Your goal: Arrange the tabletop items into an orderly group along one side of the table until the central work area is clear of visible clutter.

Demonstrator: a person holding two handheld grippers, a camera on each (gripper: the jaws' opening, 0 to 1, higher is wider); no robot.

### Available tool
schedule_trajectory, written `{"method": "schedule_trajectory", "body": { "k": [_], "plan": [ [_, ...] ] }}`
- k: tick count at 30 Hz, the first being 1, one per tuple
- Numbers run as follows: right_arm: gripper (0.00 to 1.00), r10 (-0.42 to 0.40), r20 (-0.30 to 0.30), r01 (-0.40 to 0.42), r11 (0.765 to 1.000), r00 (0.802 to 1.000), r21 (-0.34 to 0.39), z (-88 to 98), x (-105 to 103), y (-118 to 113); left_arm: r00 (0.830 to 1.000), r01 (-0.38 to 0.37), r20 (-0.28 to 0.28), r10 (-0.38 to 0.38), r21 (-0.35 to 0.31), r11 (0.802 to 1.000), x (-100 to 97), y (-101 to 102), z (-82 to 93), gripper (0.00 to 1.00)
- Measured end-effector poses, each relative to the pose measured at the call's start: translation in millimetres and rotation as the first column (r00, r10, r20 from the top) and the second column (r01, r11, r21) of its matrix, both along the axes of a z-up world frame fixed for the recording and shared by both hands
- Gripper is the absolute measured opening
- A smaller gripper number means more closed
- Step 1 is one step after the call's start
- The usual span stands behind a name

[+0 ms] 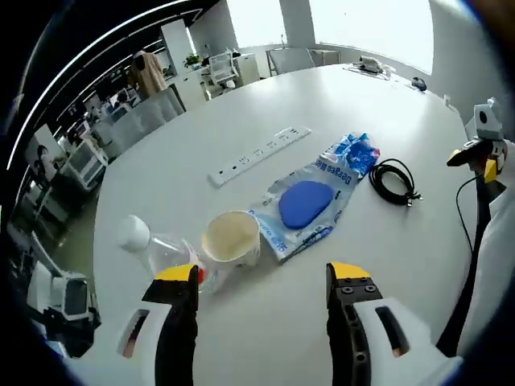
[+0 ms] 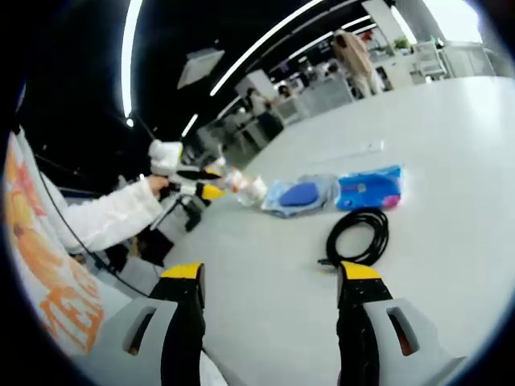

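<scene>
Left gripper (image 1: 261,277) hovers over the round white table (image 1: 322,104) with its yellow-tipped jaws spread wide, gripping nothing. Just ahead of it a paper cup (image 1: 232,239) stands upright, touching a clear plastic bottle with a white cap (image 1: 153,244) lying on its side. Beside the cup lies a clear plastic bag holding a blue oval pad (image 1: 304,203), then a blue printed packet (image 1: 352,154) and a coiled black cable (image 1: 393,181). A white power strip (image 1: 259,154) lies farther back. Right gripper (image 2: 271,281) is likewise released, its jaws apart above the bare tabletop, near the cable coil.
</scene>
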State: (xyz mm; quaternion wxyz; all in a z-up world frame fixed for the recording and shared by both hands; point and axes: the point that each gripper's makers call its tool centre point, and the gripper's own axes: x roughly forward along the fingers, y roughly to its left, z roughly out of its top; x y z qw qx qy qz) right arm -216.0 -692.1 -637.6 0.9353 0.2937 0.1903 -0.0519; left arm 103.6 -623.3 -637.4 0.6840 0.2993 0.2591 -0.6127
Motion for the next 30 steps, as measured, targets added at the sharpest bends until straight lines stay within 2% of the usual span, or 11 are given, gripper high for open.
{"method": "schedule_trajectory", "body": {
  "k": [1, 4, 7, 9, 13, 14, 16, 18, 21, 25, 30],
  "plan": [
    [0.7, -0.005, -0.001, 0.005, 1.0, 1.0, -0.006, 1.1, -0.7, 0.1, 1.0, 0.001, 0.008, -0.001, -0.03, 1.0, -0.2, 3.4, 3.0, 0.72],
    [0.76, -0.008, -0.007, 0.008, 1.0, 1.0, -0.015, 2.1, -1.9, 1.3, 1.0, -0.006, 0.025, 0.008, -0.06, 0.998, -1.6, 13.2, 7.5, 0.84],
    [0.8, -0.011, -0.025, 0.011, 1.0, 1.0, -0.012, 1.5, -4.8, 5.2, 0.999, -0.049, -0.012, 0.048, -0.094, 0.994, -3.3, 24.9, 10.7, 0.93],
    [0.81, -0.007, -0.023, 0.006, 1.0, 1.0, -0.022, 2.6, -6.2, 9.3, 0.995, -0.094, -0.036, 0.09, -0.098, 0.991, -2.1, 37.3, 11.3, 0.95],
    [0.82, 0.003, -0.034, -0.005, 0.999, 0.999, -0.034, 1.8, -8.8, 16.5, 0.977, -0.193, -0.108, 0.185, -0.075, 0.978, -1.0, 65.9, 8.0, 0.93],
    [0.82, 0.005, -0.037, -0.006, 0.999, 0.999, -0.037, 1.8, -9.5, 17.9, 0.97, -0.21, -0.143, 0.198, -0.072, 0.975, -4.3, 73.1, 7.2, 0.93],
    [0.82, 0.007, -0.041, -0.008, 0.999, 0.999, -0.04, 1.5, -11.2, 20.4, 0.963, -0.224, -0.173, 0.209, -0.078, 0.971, -7.5, 81.6, 6.7, 0.96],
    [0.83, 0.0, -0.052, -0.002, 0.999, 0.999, -0.037, -0.2, -13.1, 21.2, 0.959, -0.235, -0.18, 0.217, -0.087, 0.968, -10.3, 92.0, 5.9, 1.0],
    [0.85, -0.008, -0.07, 0.005, 0.999, 0.998, -0.04, -2.3, -16.5, 22.1, 0.958, -0.244, -0.176, 0.225, -0.094, 0.965, -14.5, 109.3, 3.8, 1.0],
    [0.86, -0.012, -0.087, 0.008, 0.999, 0.996, -0.049, -4.0, -20.2, 22.6, 0.948, -0.268, -0.201, 0.246, -0.094, 0.959, -8.0, 126.7, -5.7, 1.0],
    [0.85, -0.023, -0.109, 0.018, 0.999, 0.994, -0.043, -7.8, -25.3, 23.9, 0.944, -0.279, -0.199, 0.263, -0.056, 0.959, -10.9, 146.4, -14.8, 1.0]
  ]
}}
